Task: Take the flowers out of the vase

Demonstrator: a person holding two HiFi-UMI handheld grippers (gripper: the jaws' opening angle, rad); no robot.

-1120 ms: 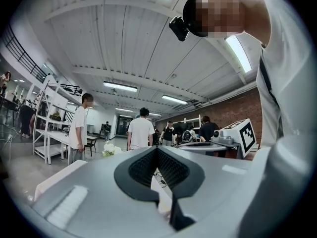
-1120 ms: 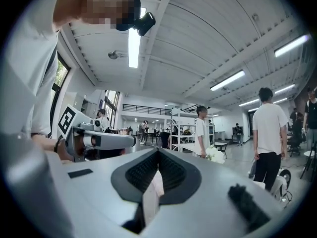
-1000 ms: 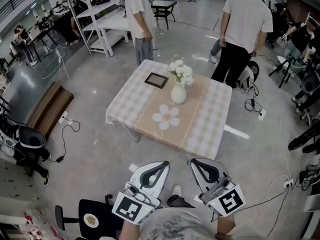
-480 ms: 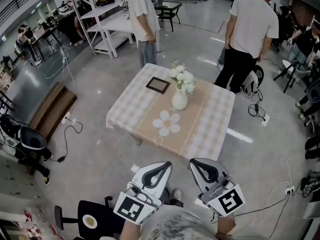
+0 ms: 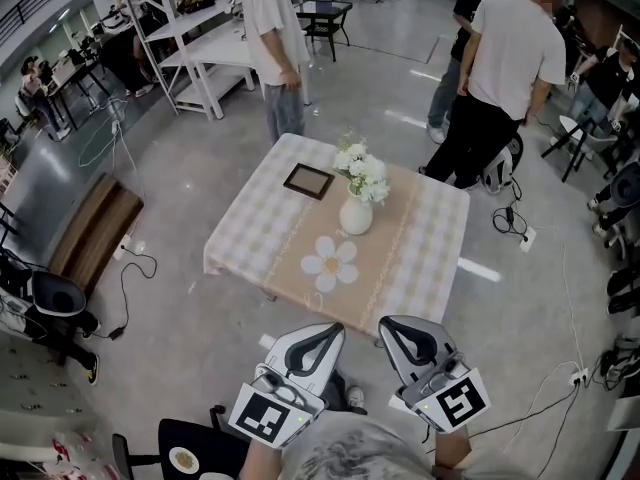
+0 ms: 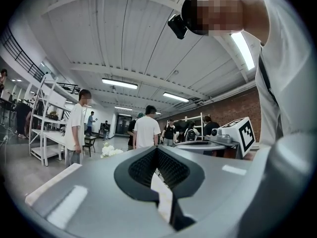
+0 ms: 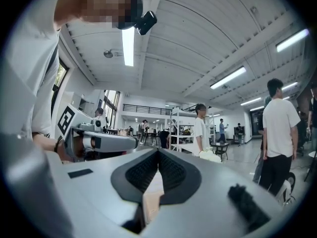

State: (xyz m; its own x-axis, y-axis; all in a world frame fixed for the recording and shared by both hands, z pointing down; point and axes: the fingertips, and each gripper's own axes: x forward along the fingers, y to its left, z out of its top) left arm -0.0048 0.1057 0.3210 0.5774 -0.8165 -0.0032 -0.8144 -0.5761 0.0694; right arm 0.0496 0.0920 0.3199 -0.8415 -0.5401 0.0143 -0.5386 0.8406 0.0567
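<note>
Both tools are closed and empty. The left gripper point(image 5: 334, 329) and the right gripper point(image 5: 384, 322) are held level, side by side at the near edge of the head view. Each gripper's own view shows its ribbed black pads point(image 6: 142, 167) pressed together with nothing between them. Each gripper carries a white cube with a square black-and-white coded marker point(image 5: 266, 417). These block patterns are the only markings that can be made out; any other print in the room is too small to read. The bunch of white flowers point(image 5: 362, 166) stands in the white rounded ceramic vase point(image 5: 355, 215). The vase is upright on the far half of a low square table point(image 5: 255, 218), which is covered by a pale checked cloth. A beige runner with a large white daisy motif point(image 5: 331, 264) lies along the cloth. A dark rectangular frame point(image 5: 308, 180) lies flat just left of the vase; what it shows cannot be told. The table is well apart from both grippers, with grey floor point(image 5: 180, 298) between. In both gripper views only the flower heads show above the grey gripper body, and the vase is hidden behind it. Two standing people in white shirts point(image 5: 505, 58) are beyond the table, cut off by the top edge. The table legs are largely hidden by the cloth.
</note>
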